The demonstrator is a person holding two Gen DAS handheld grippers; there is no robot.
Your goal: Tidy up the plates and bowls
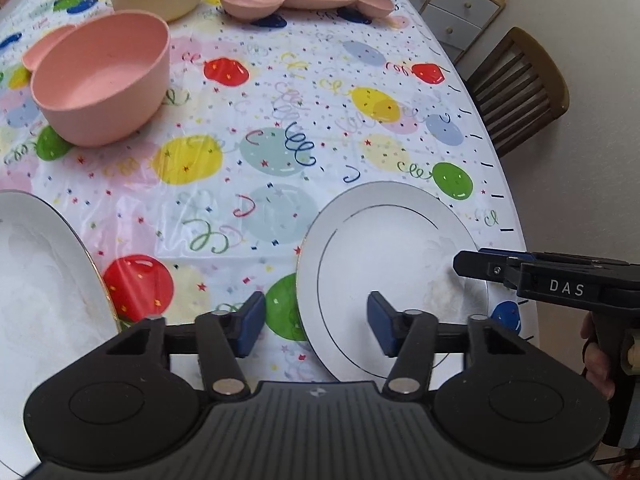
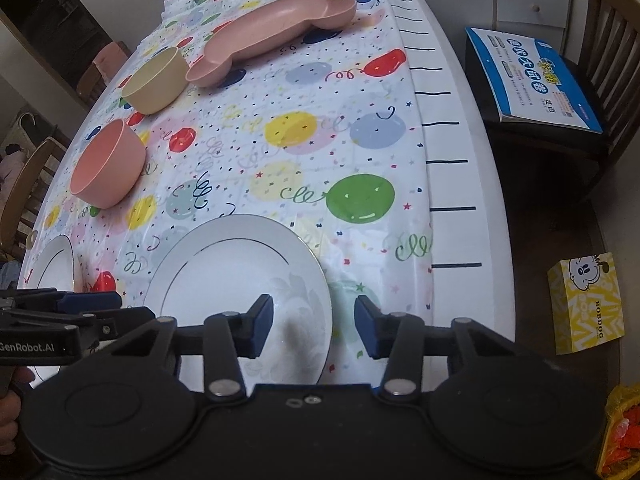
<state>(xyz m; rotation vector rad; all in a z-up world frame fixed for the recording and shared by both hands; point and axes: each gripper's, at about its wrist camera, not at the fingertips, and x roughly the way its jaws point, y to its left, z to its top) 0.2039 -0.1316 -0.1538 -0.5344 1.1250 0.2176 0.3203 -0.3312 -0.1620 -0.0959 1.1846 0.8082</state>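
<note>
Now starting: both grippers poised over the white ceramic plate (image 2: pixel 240 280) near the bench's right edge.
Left gripper (image 1: pixel 316 324) and right gripper (image 2: pixel 314 328) fingers open, empty; next, close on the rim.

Count on the table: 2 white plates (image 2: pixel 236 276) (image 2: pixel 54 266), 2 bowls – pink bowl (image 2: pixel 108 164) and cream bowl (image 2: pixel 156 82) – plus 1 pink divided plate (image 2: pixel 276 32). Off-table: 1 book (image 2: pixel 532 76), 1 yellow box (image 2: pixel 586 302). Grippers: 2, left gripper (image 1: pixel 316 326) and right gripper (image 2: pixel 314 326).
</note>
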